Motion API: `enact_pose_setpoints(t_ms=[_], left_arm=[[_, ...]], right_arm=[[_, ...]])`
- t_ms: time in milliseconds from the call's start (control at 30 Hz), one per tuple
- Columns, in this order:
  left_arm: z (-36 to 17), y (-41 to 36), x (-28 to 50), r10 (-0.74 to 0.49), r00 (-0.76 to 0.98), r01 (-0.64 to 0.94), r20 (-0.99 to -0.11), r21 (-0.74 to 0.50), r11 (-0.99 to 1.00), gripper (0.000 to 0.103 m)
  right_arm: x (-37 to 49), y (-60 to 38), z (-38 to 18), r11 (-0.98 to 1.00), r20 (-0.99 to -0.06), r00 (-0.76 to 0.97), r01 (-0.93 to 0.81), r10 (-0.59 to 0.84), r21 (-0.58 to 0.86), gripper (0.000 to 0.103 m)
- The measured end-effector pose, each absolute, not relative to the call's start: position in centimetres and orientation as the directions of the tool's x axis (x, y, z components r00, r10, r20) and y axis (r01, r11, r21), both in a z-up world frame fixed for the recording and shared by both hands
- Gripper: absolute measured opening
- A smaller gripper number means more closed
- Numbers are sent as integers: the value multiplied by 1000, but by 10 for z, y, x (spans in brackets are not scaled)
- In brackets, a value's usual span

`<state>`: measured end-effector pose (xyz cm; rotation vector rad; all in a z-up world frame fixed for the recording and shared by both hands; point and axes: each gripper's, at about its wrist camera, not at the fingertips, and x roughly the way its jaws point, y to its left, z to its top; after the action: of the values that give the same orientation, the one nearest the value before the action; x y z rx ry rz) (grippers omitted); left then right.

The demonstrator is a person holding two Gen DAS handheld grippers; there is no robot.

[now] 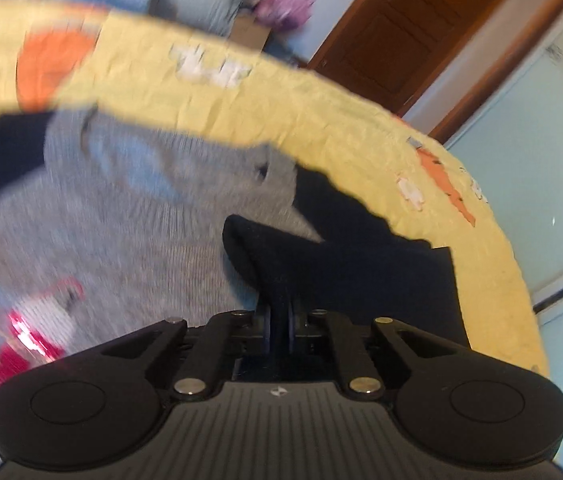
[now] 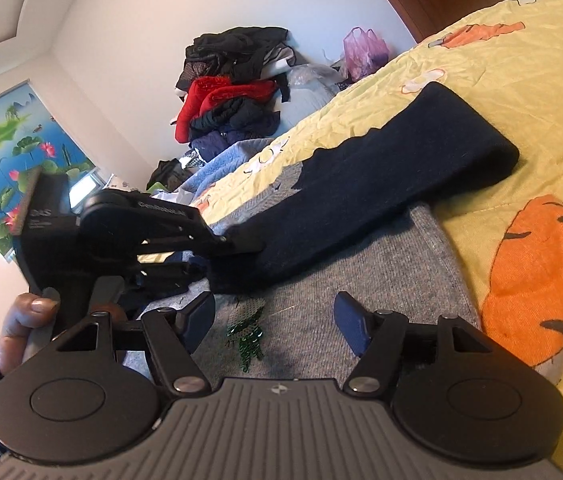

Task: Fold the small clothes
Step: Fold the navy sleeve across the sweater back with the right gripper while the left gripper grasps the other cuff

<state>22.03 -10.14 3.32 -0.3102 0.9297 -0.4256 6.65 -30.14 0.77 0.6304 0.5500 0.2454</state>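
Pinched tight in my left gripper (image 1: 279, 320) is the dark navy sleeve (image 1: 345, 264), lifted off the grey sweater (image 1: 153, 224) on the yellow quilt (image 1: 321, 120). My right gripper (image 2: 275, 326) hangs open above the sweater, gripping nothing; the left view is blurred, so the pink patch (image 1: 25, 340) is probably a decoration.

Count, taken outward from the grey knit sweater (image 2: 361, 264), 1 of its kind, spread on the bed.
Dark navy knit sleeves (image 2: 393, 160) lying across the sweater: 1 counted.
Green sequin patches (image 2: 247, 332) on the sweater: 1.
Yellow quilted bedspreads (image 2: 501, 92) under the sweater: 1.
Orange carrot appliqués: 2 beside the sweater, one large (image 2: 529, 276), one farther off (image 2: 481, 34).
Two-finger black tongs: 2, left (image 2: 237, 250), right (image 2: 275, 320).
Heaps of mixed clothing (image 2: 233, 92) beyond the sweater: 1.
Pink plastic bags (image 2: 363, 54) beyond it: 1.
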Motion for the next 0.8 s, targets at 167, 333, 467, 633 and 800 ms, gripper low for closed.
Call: enact_pose_setpoints(t_ms=[167,333,467,633,800], left_arm=[[64,-64,207,-426,619,237,-660,-360,902,7],[58,-1,210,-308,646,110,-698,-315,943,7],[35,21,206,-252,631,52,-734,-285,957,7],[14,12,196,-197,683,53,-703,-222,974,9],[4,15,179,-206,748,70,-631,-234,970,12]], right_arm=[[67,-302,8,791,-415,829,-52,374,610,68],[67,-300,8,796,-419,829,-51,370,603,68],[67,-297,9,803,-424,829,-50,365,594,68],[68,-292,12,833,-445,824,-56,350,551,69],[85,-265,47,927,-494,819,-115,293,358,72]])
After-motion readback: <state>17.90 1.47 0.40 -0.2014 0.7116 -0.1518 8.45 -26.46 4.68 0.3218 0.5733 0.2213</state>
